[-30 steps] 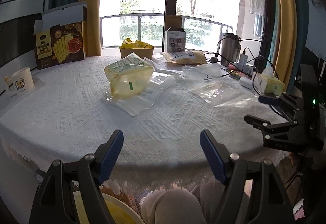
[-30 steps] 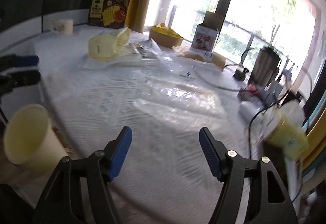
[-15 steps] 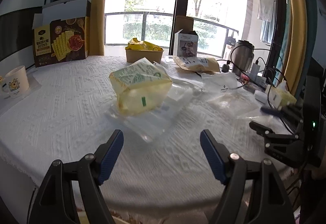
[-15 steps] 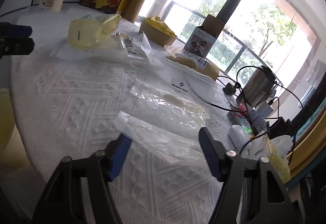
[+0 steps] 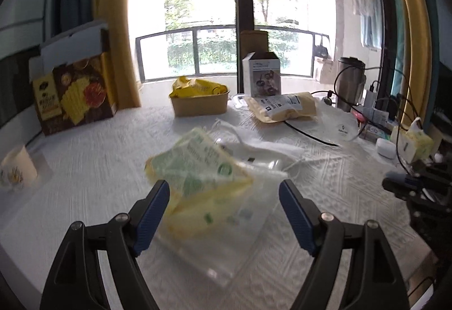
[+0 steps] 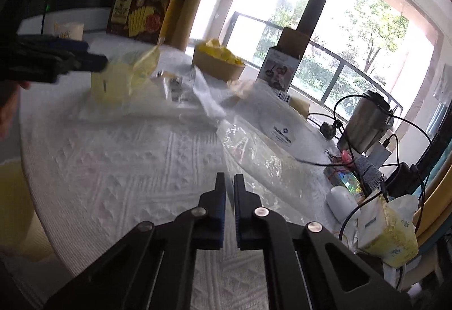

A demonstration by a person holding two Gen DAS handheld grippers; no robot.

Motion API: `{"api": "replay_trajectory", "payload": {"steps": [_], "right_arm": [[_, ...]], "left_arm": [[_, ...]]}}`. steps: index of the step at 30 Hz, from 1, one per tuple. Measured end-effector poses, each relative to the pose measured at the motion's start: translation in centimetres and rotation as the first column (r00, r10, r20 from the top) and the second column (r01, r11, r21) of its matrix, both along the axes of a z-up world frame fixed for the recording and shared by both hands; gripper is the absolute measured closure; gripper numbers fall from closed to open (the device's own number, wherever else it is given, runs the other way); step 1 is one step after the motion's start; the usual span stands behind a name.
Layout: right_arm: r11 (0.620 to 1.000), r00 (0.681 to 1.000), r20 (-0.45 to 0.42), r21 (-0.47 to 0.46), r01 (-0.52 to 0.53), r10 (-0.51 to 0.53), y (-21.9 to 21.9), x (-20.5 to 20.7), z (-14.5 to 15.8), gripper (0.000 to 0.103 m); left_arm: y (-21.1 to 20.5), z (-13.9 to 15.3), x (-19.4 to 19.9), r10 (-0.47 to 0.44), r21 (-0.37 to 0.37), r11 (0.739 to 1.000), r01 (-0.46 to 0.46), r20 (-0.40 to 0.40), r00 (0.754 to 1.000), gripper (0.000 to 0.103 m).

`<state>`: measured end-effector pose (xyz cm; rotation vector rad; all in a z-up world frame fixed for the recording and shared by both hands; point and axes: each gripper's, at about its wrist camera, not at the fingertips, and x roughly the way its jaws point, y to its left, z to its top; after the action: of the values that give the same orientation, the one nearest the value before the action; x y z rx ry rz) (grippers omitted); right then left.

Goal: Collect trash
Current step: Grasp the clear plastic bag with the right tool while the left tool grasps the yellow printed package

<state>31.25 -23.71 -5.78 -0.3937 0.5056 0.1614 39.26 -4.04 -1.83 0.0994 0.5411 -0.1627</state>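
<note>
The left gripper [image 5: 223, 205] is wide open, and its two blue fingers stand on both sides of the yellow packet [image 5: 197, 183], a crumpled yellow-green wrapper that lies on a clear plastic bag [image 5: 240, 228] near the front of the table [image 5: 99, 168]. The fingers do not touch the packet; the picture is blurred here, so the exact gap is hard to judge.

The right gripper [image 6: 229, 183] has its jaws almost together – only a thin slit is between them. A thin edge of the transparent film [image 6: 254, 157] seems to sit in that slit, but the film is see-through and I cannot say surely that it is pinched. This film lies flat on the white tablecloth, just in front of the fingertips, and goes toward a white pouch [image 6: 279, 123] with a small label.

Farther back on the table stand a brown paper bowl [image 5: 199, 105] with yellow wrappers in it, a dark snack box [image 5: 73, 95] at the left, a small white carton [image 5: 264, 74] – and a steel tumbler [image 5: 349, 84] with cables at the right. A mug [image 5: 17, 171] is at the left edge.
</note>
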Motion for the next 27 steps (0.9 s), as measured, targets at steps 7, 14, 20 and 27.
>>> {"api": "replay_trajectory", "payload": {"steps": [7,14,20,27], "right_arm": [[0.992,0.999,0.013,0.120,-0.034,0.033,-1.2,0.2,1.5,0.100],[0.985,0.998,0.054,0.165,-0.052,0.043,-1.6,-0.5,2.7,0.101],[0.983,0.995,0.074,0.167,-0.074,0.063,-1.2,-1.3,3.1,0.101],[0.981,0.992,0.097,0.168,-0.093,0.077,-0.5,-3.0,4.0,0.101]], "left_arm": [[-2.1,-1.7,4.1,0.004,0.133,0.991,-0.002,-0.020,1.000,0.023],[-1.3,-2.9,4.8,-0.013,0.118,0.993,0.020,-0.055,0.998,0.040],[-2.0,-3.0,3.3,-0.027,0.159,0.987,0.037,-0.059,0.998,0.090],[-1.7,-1.7,0.6,-0.055,0.161,0.985,0.059,-0.030,0.998,0.097]]}}
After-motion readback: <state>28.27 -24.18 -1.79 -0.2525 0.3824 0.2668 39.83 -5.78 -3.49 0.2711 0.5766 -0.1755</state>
